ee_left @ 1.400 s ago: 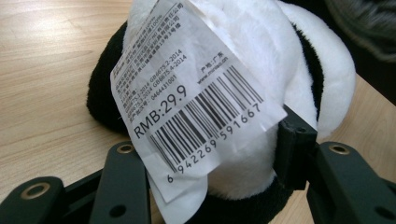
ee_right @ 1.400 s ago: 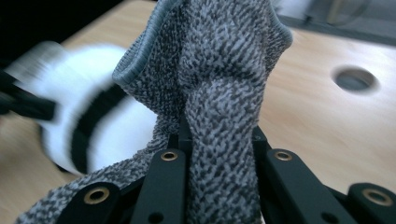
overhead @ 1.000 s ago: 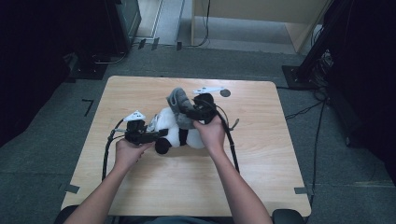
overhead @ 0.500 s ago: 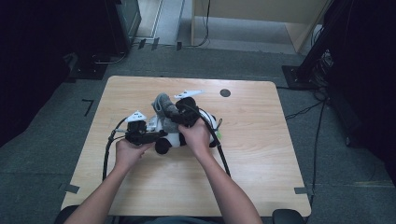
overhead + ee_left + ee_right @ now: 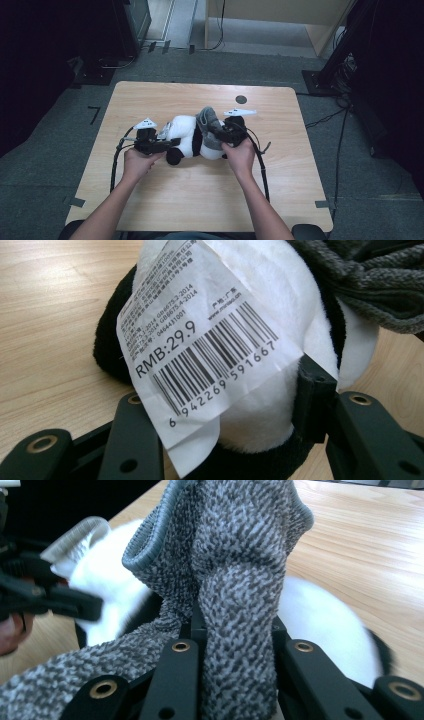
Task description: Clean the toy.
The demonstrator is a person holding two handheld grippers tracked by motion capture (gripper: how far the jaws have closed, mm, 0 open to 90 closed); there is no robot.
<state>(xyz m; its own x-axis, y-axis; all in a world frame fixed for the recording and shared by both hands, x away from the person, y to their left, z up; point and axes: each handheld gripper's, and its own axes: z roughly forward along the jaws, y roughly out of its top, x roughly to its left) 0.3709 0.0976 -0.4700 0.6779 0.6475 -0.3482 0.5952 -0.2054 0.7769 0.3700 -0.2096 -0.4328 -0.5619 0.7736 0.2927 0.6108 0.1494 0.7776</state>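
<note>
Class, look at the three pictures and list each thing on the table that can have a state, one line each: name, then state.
Panda plush toy: lying on the table, clamped at one end.
Paper tag: hanging from the plush, barcode side showing.
Grey knitted garment: bunched, draped over the plush, pinched.
Left hand-held gripper: shut on the plush.
Right hand-held gripper: shut on the garment.
Table: bare wood, one round hole.

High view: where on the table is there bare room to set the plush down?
Bare table along the far edge left of the dark spot, the right side beyond the right gripper, and the near strip. Crowded mid-table: panda plush, grey knit, left gripper.
</note>
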